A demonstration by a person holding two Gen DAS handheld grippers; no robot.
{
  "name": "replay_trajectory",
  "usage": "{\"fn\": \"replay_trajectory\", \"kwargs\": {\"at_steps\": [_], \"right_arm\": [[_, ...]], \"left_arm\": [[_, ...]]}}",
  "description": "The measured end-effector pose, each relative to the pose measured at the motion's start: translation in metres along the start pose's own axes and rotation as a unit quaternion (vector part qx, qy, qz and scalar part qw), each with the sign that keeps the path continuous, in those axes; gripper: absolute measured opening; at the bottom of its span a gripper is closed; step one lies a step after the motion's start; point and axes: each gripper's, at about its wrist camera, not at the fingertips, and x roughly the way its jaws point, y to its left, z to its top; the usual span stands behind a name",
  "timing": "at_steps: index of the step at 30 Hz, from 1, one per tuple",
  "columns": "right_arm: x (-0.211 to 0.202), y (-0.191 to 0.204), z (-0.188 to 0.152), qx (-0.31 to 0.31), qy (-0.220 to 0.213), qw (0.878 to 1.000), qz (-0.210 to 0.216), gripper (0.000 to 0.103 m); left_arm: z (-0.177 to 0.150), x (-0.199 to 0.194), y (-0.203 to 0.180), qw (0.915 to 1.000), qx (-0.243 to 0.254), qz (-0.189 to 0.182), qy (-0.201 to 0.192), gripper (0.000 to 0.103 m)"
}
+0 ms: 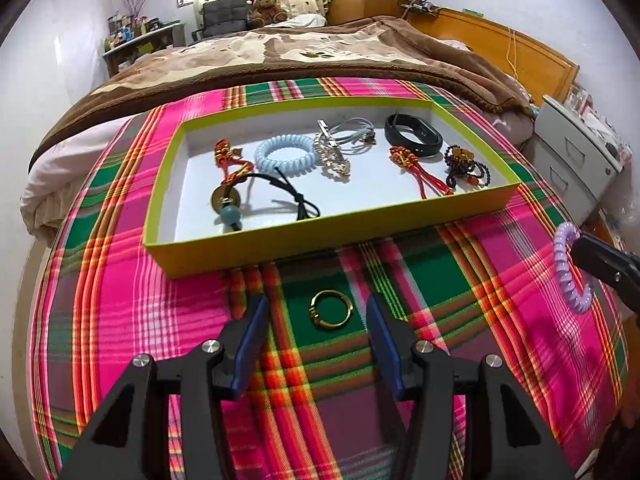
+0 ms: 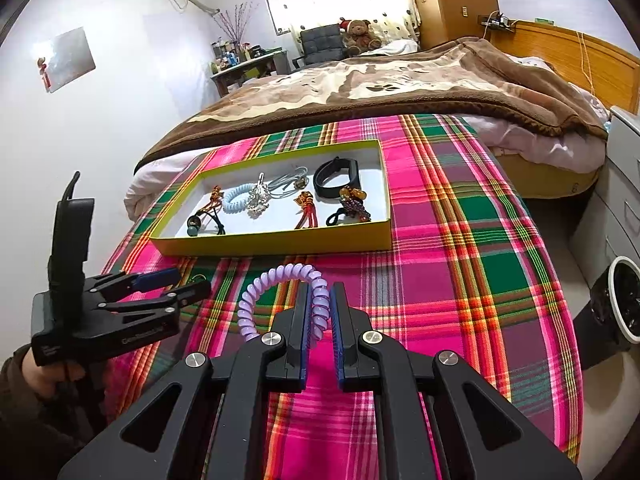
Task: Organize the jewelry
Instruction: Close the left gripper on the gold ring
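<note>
A yellow-green box lid (image 1: pixel 256 249) (image 2: pixel 280 242) lies on the plaid cloth and holds several jewelry pieces: a blue spiral hair tie (image 1: pixel 285 155), a black band (image 1: pixel 414 135), red knots, beads. A gold ring (image 1: pixel 330 309) lies on the cloth in front of the box, between the fingers of my open left gripper (image 1: pixel 318 312), which also shows in the right wrist view (image 2: pixel 176 284). My right gripper (image 2: pixel 320 300) is shut on a purple spiral hair tie (image 2: pixel 276 284), held above the cloth; it shows at the right edge of the left wrist view (image 1: pixel 568 268).
The plaid cloth (image 1: pixel 500 280) covers the near end of a bed with a brown blanket (image 1: pixel 320 52). A grey drawer cabinet (image 1: pixel 580 148) stands to the right. A desk, a chair and a teddy bear (image 2: pixel 360 34) are at the far end.
</note>
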Motion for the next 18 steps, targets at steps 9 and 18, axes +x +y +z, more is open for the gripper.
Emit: {"fn": "replay_trajectory", "kwargs": {"at_steps": [9, 18], "right_arm": [[-0.0003, -0.0003, 0.0004, 0.000, -0.001, 1.000, 0.003, 0.009], [-0.0011, 0.0003, 0.0007, 0.001, -0.003, 1.000, 0.000, 0.009]], "left_arm": [[0.0001, 0.0001, -0.0015, 0.9999, 0.003, -0.011, -0.005, 0.024], [0.0001, -0.0022, 0.0002, 0.9998, -0.003, -0.017, -0.005, 0.023]]}}
